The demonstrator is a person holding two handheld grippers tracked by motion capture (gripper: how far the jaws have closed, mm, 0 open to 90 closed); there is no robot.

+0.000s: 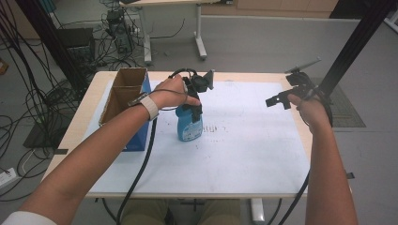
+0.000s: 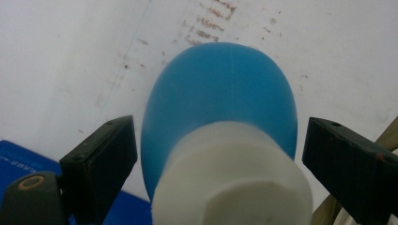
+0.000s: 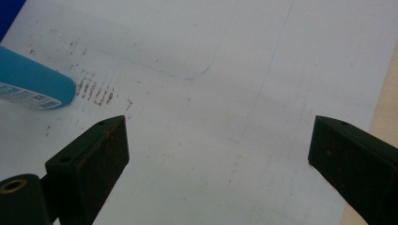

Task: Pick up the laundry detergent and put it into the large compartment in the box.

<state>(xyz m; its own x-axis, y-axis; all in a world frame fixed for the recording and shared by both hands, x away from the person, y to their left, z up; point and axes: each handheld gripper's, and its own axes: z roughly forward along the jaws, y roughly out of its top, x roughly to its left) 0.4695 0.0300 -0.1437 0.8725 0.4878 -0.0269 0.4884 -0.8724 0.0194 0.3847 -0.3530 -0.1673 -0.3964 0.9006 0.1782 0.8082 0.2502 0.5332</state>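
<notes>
White cap (image 2: 232,176) sits between left gripper's (image 2: 218,154) spread jaws — untouched; right gripper (image 3: 218,154) gapes over bare sheet (image 3: 263,70).

Grey floor (image 1: 263,42), tangled cables (image 1: 28,98), another table (image 1: 155,3) behind.

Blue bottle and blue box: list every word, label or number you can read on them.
None can be read.
Blue bottle: its label carries print, too small and blurred.
Blue box: white lettering on its side, too blurred.
White sheet: brown smudges, not writing.
</notes>
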